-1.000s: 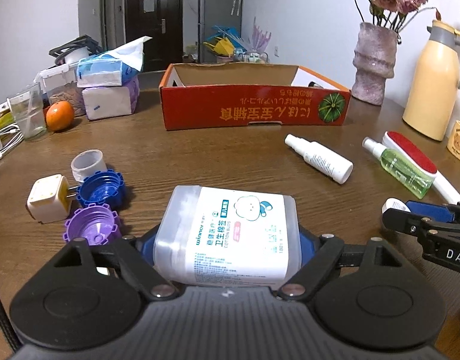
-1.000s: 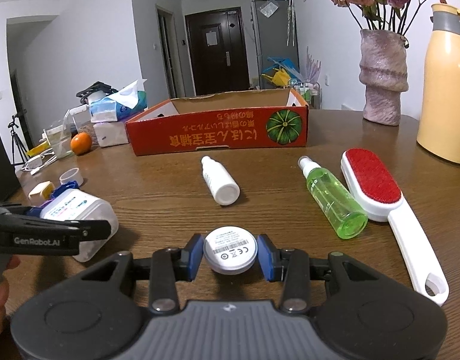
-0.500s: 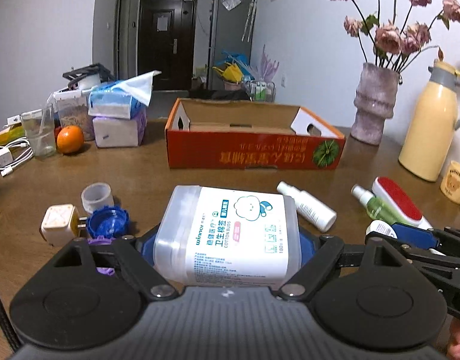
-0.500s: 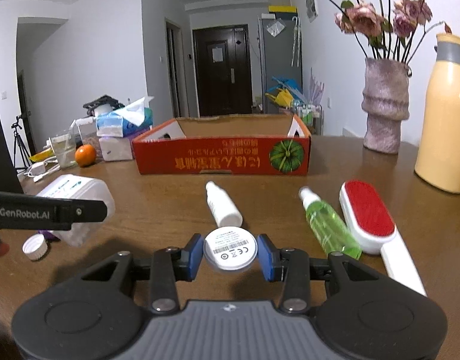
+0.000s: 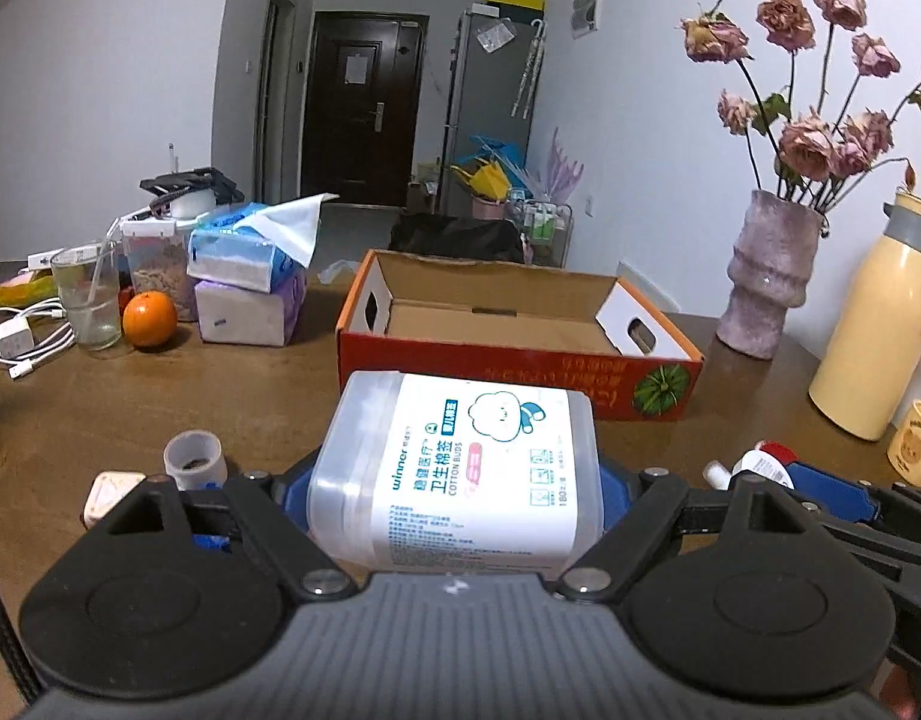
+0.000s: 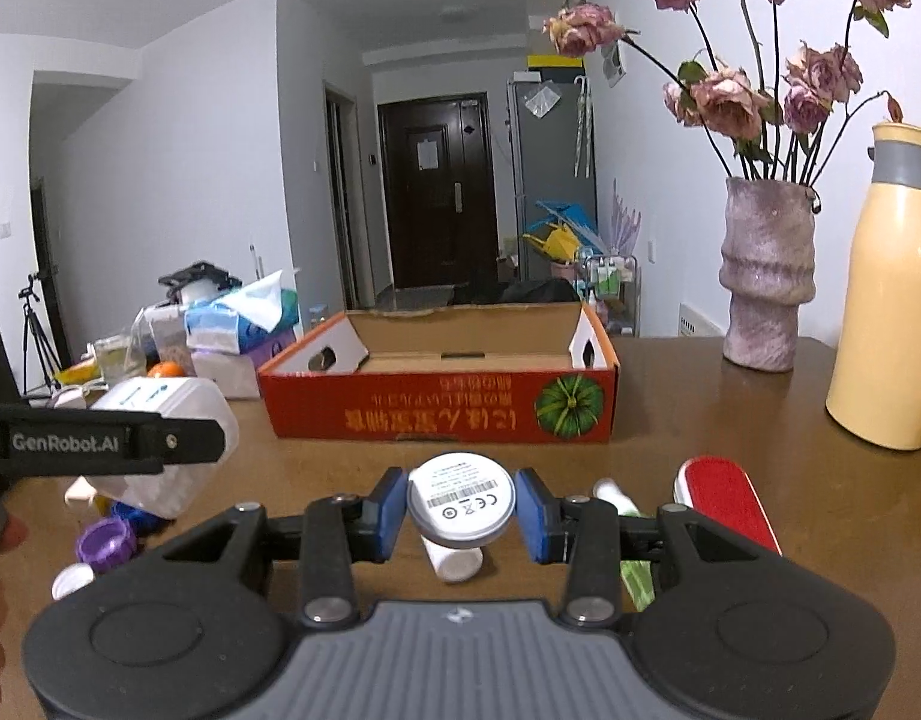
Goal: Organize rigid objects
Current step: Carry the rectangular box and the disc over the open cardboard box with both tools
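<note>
We are pinching a cotton bud box (image 5: 460, 468) across its width in the left tool (image 5: 454, 498) and a small round disc (image 6: 460, 498) in the right tool (image 6: 460, 510). Both are hanging clear above the bench (image 6: 700, 414), facing the open cardboard box (image 6: 442, 414) toward the far edge, likely so we can drop them in together.

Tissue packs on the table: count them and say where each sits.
2. The blue tissue pack lies atop the purple-white tissue pack, left of the cardboard box, beside the orange. Clutter behind may hide more.
</note>
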Available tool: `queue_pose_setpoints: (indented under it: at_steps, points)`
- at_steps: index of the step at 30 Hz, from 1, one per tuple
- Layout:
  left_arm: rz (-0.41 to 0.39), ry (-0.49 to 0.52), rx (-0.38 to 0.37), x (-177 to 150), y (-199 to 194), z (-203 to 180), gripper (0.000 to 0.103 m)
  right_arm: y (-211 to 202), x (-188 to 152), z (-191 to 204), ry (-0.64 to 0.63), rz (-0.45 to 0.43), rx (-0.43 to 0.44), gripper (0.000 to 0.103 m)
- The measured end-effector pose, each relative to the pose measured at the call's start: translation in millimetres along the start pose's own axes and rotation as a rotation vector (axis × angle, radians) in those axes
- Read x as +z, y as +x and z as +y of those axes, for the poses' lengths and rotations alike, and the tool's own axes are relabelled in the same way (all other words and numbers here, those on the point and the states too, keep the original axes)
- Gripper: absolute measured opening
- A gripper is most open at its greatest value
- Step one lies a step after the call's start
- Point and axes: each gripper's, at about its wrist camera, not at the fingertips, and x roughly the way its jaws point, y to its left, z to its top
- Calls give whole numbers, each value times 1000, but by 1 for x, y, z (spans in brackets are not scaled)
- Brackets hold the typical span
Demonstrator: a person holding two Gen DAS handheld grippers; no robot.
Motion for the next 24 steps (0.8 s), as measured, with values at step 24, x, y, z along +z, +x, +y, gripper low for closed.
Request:
queue_pose_setpoints:
  at_steps: [24]
  points:
    - [-44,-79,61,60,69,-13,85,65,59,-5,32,-91,-25,39]
